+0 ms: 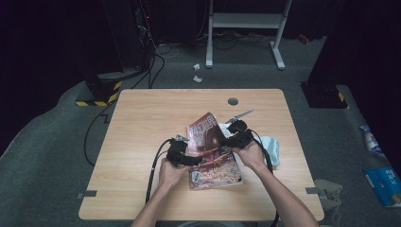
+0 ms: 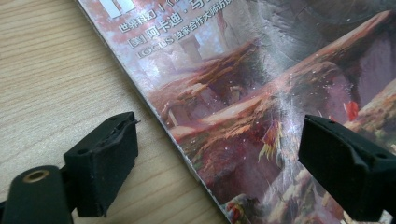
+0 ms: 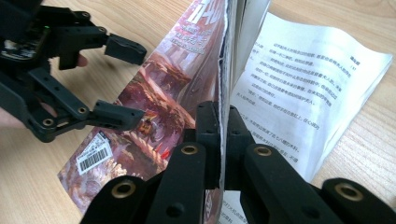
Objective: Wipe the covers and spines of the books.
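**Between my tongs: cover going up**

Under my left gripper (image 2: 205, 158), jaws wide and gripping nothing, lies the glossy reddish paperback book (image 1: 213, 163). My right gripper (image 3: 223, 135) is pinched on its front cover (image 3: 187, 88), lifted off the white printed pages (image 3: 299, 88). Next, I judge, swing the cover fully open without tearing it.

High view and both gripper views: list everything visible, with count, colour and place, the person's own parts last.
Table: one, light wood, centre.
Book: one, reddish illustrated cover, white printed pages, near edge of the table; cover lifted.
Cloth: one, pale blue, right of the book.
Grommet: one, grey, far side of the table.
Frame: one, white, on the floor beyond.
Paper scraps: two, white, on the floor.
Left gripper: one, black, jaws open over the book's edge.
Right gripper: one, black, shut on the lifted cover.
Forearms: two, entering from the bottom.
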Demonstrator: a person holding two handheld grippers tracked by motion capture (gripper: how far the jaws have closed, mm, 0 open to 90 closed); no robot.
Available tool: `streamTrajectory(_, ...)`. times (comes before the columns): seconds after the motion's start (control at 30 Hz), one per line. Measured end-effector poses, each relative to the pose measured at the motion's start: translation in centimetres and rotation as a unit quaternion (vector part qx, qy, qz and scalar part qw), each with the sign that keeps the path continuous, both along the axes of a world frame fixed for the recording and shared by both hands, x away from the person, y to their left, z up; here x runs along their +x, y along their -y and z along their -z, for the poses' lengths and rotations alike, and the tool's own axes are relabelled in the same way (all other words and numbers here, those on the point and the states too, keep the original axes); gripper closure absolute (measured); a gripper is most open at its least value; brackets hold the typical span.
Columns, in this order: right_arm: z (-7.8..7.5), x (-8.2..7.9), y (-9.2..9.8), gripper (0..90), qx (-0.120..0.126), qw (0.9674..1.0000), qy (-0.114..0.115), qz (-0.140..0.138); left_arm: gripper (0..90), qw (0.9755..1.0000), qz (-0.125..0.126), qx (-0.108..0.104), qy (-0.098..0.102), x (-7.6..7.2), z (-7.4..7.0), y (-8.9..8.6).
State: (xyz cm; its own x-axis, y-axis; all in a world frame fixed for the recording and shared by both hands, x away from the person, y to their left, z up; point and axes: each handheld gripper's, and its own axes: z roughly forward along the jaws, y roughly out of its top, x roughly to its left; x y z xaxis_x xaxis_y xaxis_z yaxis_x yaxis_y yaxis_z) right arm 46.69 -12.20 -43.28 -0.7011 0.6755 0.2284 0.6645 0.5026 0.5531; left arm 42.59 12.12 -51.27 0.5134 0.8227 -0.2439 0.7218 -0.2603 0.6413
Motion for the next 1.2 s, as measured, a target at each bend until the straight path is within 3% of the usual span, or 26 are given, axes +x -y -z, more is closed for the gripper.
streamTrajectory(0.13, -0.3, -0.2, 0.1, 88.5, 0.011, 0.9998, 0.009, -0.011, 11.1, 1.0000, 0.003, -0.005, 0.001, 0.1, 0.0, 0.0)
streamTrajectory(0.33, -0.7, -0.5, 0.1, 88.6, 0.020, 0.9994, 0.015, -0.022, 11.5, 0.9995, -0.001, -0.031, -0.003, 0.3, 0.2, 0.2)
streamTrajectory(0.4, -0.7, -0.5, 0.1, 88.6, 0.021, 0.9994, 0.015, -0.023, 16.7, 0.9998, -0.004, -0.022, 0.000, 0.3, 0.0, -0.1)
streamTrajectory(0.53, -0.4, -0.4, -0.1, 88.6, 0.016, 0.9995, 0.013, -0.025, 28.2, 0.9996, -0.015, -0.024, -0.006, 0.3, -0.1, -0.4)
streamTrajectory(0.67, 0.0, -0.3, -0.6, 88.5, 0.003, 0.9995, 0.012, -0.027, 33.2, 0.9997, -0.019, -0.014, -0.002, 0.3, -0.1, -0.5)
streamTrajectory(0.87, 0.5, 0.0, -0.9, 88.5, -0.011, 0.9995, 0.011, -0.025, 45.6, 0.9994, -0.028, -0.021, 0.001, 0.2, -0.4, -0.8)
streamTrajectory(1.0, 1.3, 0.4, -0.7, 88.1, -0.029, 0.9995, 0.009, -0.008, 54.7, 0.9994, -0.029, -0.015, 0.007, 0.1, -0.6, -0.8)
streamTrajectory(1.2, 2.8, 1.1, -0.2, 82.2, -0.043, 0.9987, 0.003, 0.026, 61.1, 0.9994, -0.029, -0.014, 0.013, 0.0, -0.8, -0.9)
